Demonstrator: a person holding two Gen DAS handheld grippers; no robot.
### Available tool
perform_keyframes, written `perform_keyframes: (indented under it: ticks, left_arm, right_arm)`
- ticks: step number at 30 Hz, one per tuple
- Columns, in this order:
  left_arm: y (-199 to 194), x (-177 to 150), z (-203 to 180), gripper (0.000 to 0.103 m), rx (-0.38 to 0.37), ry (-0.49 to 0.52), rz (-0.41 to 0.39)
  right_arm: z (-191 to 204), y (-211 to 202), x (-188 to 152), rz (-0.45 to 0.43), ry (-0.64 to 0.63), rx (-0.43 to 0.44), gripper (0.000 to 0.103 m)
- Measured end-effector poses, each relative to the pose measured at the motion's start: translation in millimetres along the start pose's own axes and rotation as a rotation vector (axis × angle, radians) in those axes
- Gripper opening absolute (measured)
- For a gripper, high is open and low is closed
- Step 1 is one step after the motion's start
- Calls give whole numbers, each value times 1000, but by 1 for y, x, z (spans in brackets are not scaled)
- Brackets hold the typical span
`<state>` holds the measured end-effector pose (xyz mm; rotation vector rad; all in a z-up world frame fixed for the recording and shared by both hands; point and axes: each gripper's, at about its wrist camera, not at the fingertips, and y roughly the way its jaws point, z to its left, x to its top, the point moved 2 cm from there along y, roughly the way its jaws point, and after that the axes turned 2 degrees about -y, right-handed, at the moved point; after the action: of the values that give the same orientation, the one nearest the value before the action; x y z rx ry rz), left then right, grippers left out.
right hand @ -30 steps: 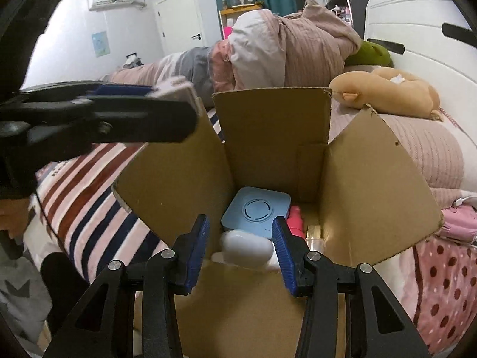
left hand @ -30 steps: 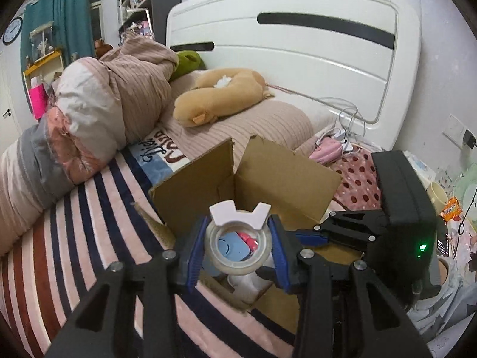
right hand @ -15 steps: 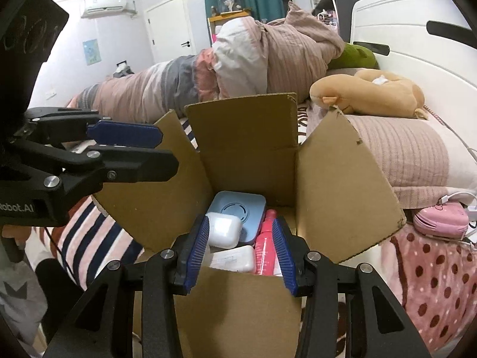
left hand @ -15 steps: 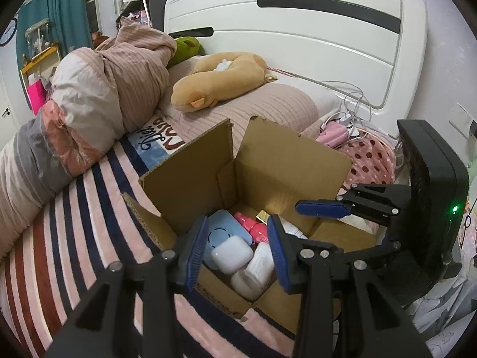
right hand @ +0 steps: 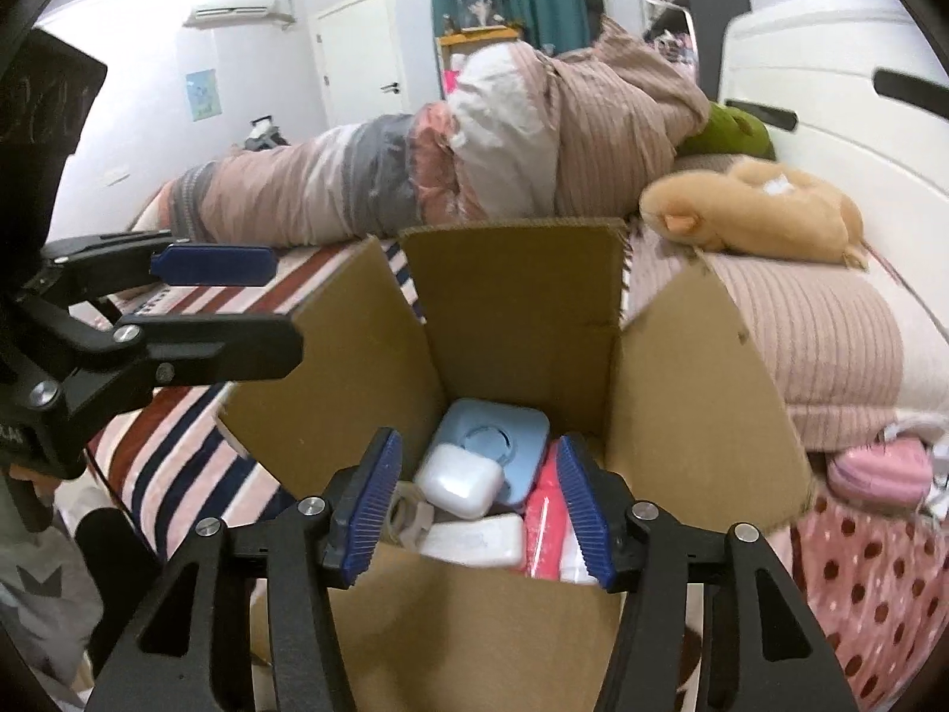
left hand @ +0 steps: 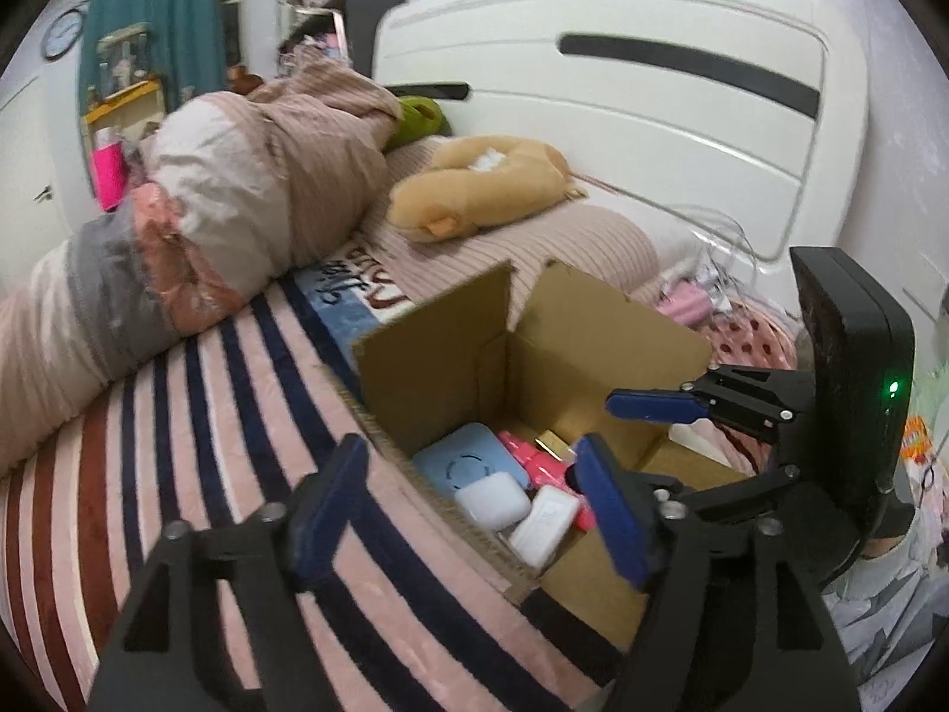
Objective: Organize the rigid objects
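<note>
Resting on the striped bed (left hand: 196,415), the cardboard box (right hand: 522,320) stands with its flaps up. Inside lie a light blue square case (right hand: 504,433), a white rounded case (right hand: 459,480) partly on top of it, a white flat bar (right hand: 474,540), a pink packet (right hand: 543,516) and a tape roll (right hand: 409,513) at the near-left corner. Both tongs hang over the box empty, fingers spread apart: the left tongs (left hand: 468,504) and the right tongs (right hand: 471,510).
</note>
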<state>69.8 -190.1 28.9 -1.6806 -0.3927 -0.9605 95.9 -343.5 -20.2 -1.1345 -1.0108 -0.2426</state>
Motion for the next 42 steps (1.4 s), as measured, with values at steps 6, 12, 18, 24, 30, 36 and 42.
perform_keyframes:
  ticks: [6,12,18,24,30,36,42]
  left_arm:
    - [-28,-11,23,92,95,-107,-93]
    - [-58,-27,51,101,266,-237,-191]
    - [-69,-43,69,101,330,-309,-215]
    - [-76,-49,78,101,358,-329,-226]
    - [-78,-51,79,101,376,-330,-230]
    - [-78,-51,79,101,381,-332,-228]
    - [-77,-51,78,101,384,-334,-226]
  right_arm:
    - [10,-12,18,-72,-85,-4,80]
    - [21,-29,31,-199,-146,19,101]
    - [21,-31,35,-261,-122,79,101]
    - [21,-28,35,-253,-115,80,102]
    - [21,-29,35,-258,-114,81,101]
    - [21,-30,35,-257,-114,83,102]
    - [21,-30,35,-259,-115,86,102]
